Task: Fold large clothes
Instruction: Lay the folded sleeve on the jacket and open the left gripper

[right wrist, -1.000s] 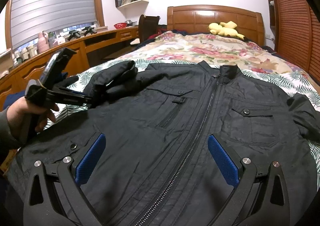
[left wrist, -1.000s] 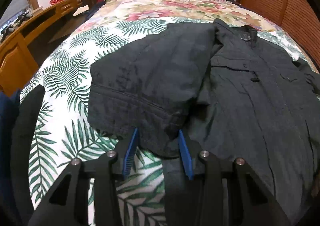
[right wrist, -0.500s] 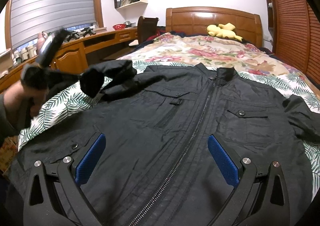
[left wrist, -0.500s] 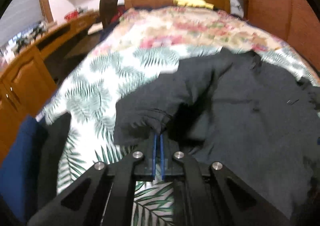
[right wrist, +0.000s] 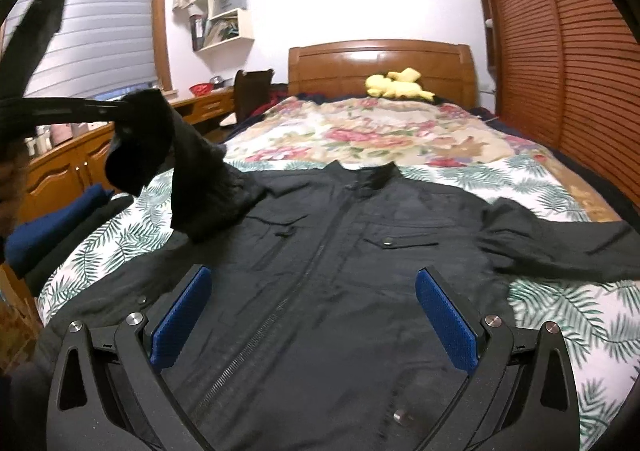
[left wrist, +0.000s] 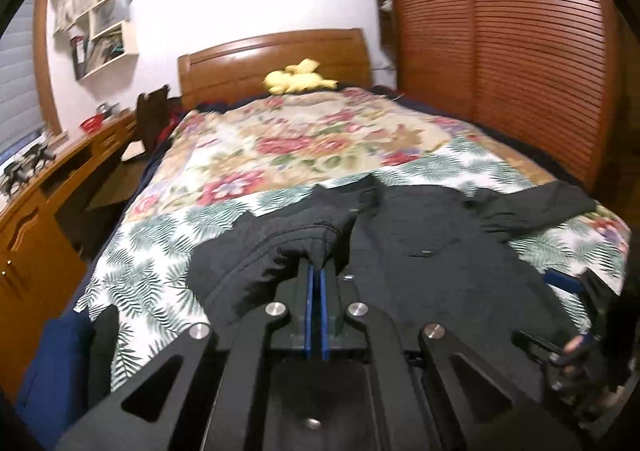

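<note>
Across the bed (right wrist: pixel 460 155) the black jacket (right wrist: pixel 328 251) lies zip-up, collar at twelve o'clock, flat for folding. At ten o'clock its sleeve (right wrist: pixel 192 179) hangs lifted, cuff clenched in the left gripper (left wrist: pixel 317 271), probably to fold inward. Beneath the right gripper (right wrist: pixel 316 319), released and empty, lies the hem.
</note>
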A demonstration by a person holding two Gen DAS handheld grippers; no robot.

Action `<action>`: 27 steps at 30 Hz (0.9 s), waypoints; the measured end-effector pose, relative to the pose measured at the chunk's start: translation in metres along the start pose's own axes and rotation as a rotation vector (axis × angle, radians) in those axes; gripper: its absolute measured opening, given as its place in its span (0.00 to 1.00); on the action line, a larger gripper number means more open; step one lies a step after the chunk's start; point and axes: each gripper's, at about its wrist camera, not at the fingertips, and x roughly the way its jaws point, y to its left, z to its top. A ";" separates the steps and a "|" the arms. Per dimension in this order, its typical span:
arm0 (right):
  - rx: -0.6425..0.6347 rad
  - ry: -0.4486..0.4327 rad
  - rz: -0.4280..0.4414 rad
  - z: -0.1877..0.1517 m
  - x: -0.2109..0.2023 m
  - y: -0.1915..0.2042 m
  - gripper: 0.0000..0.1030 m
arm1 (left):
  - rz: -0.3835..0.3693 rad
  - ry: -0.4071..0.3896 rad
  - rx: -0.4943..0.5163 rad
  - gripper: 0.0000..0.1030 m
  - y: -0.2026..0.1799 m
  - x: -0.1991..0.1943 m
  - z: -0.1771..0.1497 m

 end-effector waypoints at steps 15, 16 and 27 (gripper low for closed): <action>-0.035 0.050 -0.019 -0.009 -0.001 0.008 1.00 | -0.015 0.019 0.039 0.13 -0.034 -0.017 -0.079; -0.039 0.056 -0.013 -0.009 0.003 0.012 1.00 | -0.016 0.020 0.025 0.14 -0.029 -0.017 -0.085; -0.153 0.171 0.236 -0.030 0.041 0.084 0.90 | 0.007 -0.030 -0.118 0.20 0.035 -0.023 -0.134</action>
